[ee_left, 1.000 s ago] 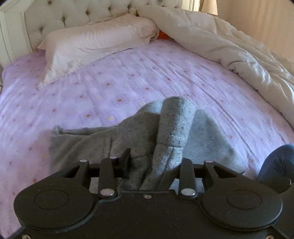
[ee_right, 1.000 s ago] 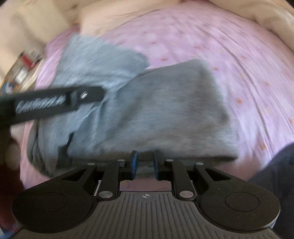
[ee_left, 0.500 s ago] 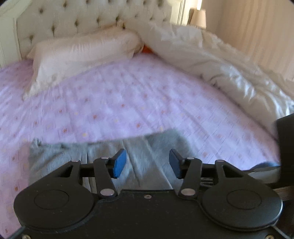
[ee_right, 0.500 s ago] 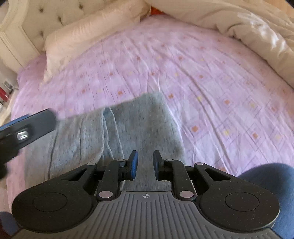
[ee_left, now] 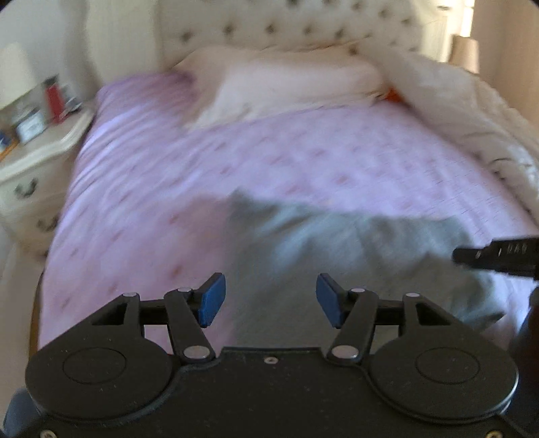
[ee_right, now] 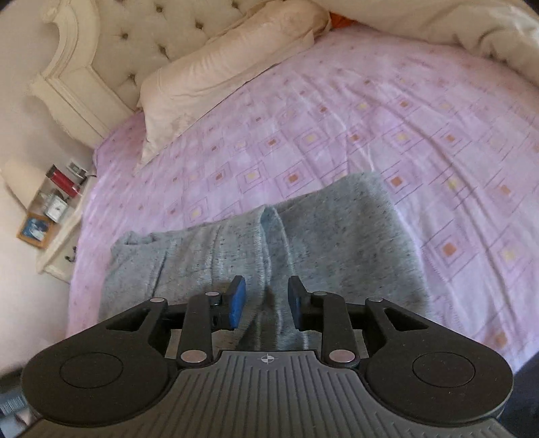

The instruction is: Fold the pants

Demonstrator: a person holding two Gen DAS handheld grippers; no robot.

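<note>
The grey pants (ee_right: pixel 269 242) lie folded flat on the near part of the bed, on the lilac sheet (ee_right: pixel 387 111), with their right edge straight and their left end rumpled toward the sheet's left edge. The right gripper (ee_right: pixel 266 303) hangs just over the near edge of the pants; its jaws have just been opening and now stand a little apart, with a ridge of the cloth showing between them but the blue pads clear of it. The left gripper (ee_left: pixel 269 300) is off to the left of the pile, its view blurred; its jaws have just been opening too and stand wide with nothing held. Beyond the pants the sheet is bare up to the pillow (ee_right: pixel 232 57) and the tufted headboard (ee_right: pixel 161 30). A bunched duvet (ee_right: pixel 471 23) borders the right side, and a nightstand (ee_right: pixel 67 229) stands close against the left edge of the bed.
</note>
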